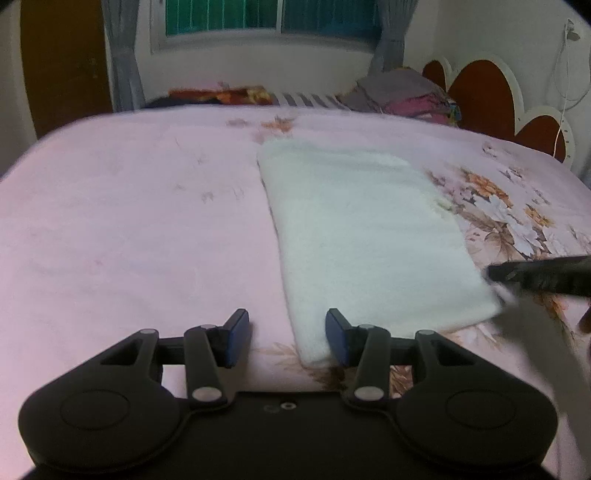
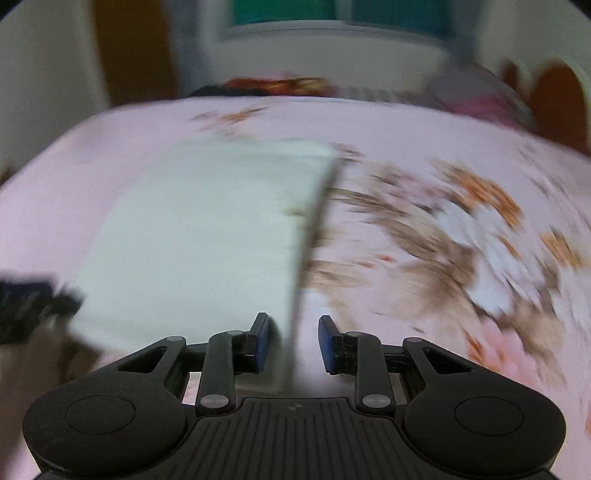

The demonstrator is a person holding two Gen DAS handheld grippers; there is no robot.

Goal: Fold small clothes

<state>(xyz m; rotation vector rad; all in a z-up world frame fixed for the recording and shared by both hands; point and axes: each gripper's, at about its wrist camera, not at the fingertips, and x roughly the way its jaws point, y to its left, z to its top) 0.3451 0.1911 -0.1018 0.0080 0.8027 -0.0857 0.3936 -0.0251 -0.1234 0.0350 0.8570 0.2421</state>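
Observation:
A white folded cloth (image 1: 365, 236) lies flat on the pink floral bed sheet (image 1: 129, 229). My left gripper (image 1: 288, 339) is open and empty, its jaws straddling the cloth's near left corner. My right gripper (image 2: 293, 343) is open and empty over the cloth's (image 2: 207, 236) near right edge; that view is blurred by motion. The right gripper also shows in the left wrist view (image 1: 539, 277) as a dark shape by the cloth's near right corner. The left gripper shows in the right wrist view (image 2: 29, 299) at the left edge.
A pile of clothes (image 1: 402, 92) and a red-and-white headboard (image 1: 491, 96) stand at the bed's far right. A window (image 1: 273, 18) with grey curtains and a brown door (image 1: 62, 59) are behind the bed. Dark patterned fabric (image 1: 221, 94) lies at the far edge.

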